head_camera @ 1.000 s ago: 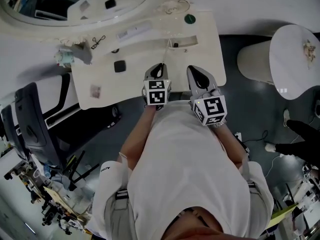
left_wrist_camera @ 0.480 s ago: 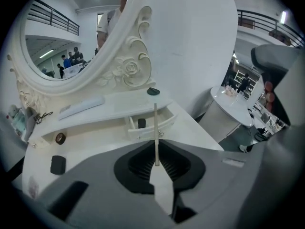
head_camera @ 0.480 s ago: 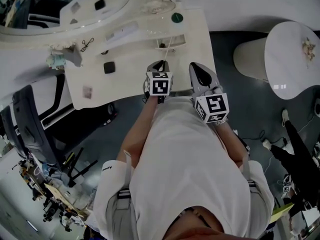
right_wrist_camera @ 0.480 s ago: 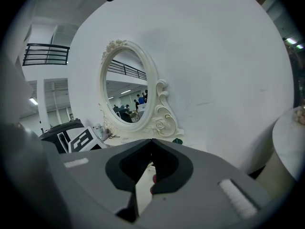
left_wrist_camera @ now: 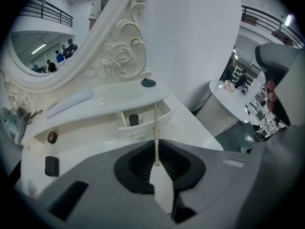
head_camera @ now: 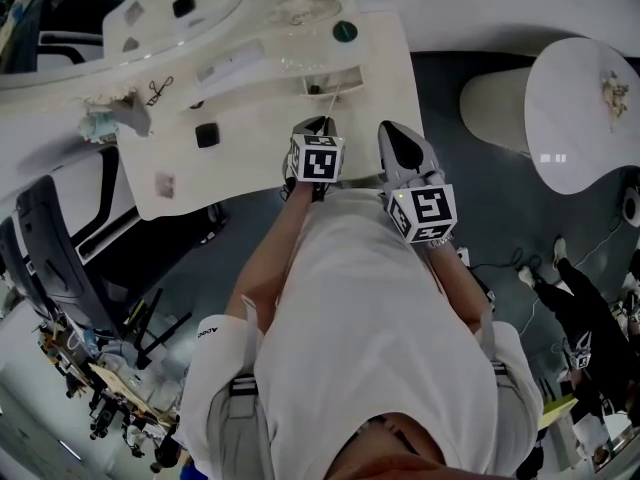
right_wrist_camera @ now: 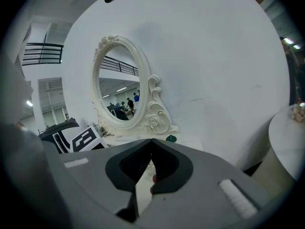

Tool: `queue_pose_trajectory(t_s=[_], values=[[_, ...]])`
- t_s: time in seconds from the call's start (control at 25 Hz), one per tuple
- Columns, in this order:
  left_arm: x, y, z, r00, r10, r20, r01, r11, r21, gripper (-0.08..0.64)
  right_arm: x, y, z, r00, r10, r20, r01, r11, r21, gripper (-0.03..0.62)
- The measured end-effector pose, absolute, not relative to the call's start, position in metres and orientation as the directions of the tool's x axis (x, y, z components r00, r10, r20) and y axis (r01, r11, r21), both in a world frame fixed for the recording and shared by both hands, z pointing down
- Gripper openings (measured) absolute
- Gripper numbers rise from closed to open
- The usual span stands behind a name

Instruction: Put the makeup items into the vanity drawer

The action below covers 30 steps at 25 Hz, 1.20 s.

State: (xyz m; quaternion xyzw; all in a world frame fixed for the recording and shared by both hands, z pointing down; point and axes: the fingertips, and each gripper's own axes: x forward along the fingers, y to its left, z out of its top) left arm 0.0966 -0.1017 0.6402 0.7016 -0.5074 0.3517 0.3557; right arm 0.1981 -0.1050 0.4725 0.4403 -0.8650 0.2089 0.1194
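Left gripper view: the left gripper (left_wrist_camera: 156, 147) clamps a thin pale stick (left_wrist_camera: 156, 128), its long axis running straight ahead, tip pointing at the open drawer (left_wrist_camera: 143, 127) just beyond. Alongside, the right gripper (right_wrist_camera: 151, 142) is closed, jaw tips meeting.

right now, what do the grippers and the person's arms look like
Both the left gripper and right gripper have grey shells with black pads, and each carries a white cube printed with black square markers. The person wears a white short-sleeved shirt with a dark logo on the left sleeve.
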Motion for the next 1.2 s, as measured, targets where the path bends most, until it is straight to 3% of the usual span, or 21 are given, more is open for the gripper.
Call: queue_pose_trajectory(t_s=[1.2], values=[[0.113,-0.171,0.663,0.167,-0.519,0.838,-0.964,-0.263,0.029,0.035,0.224,-0.119,0.488,-0.546,-0.719,0.43,-0.837,0.483,-0.255,0.009]])
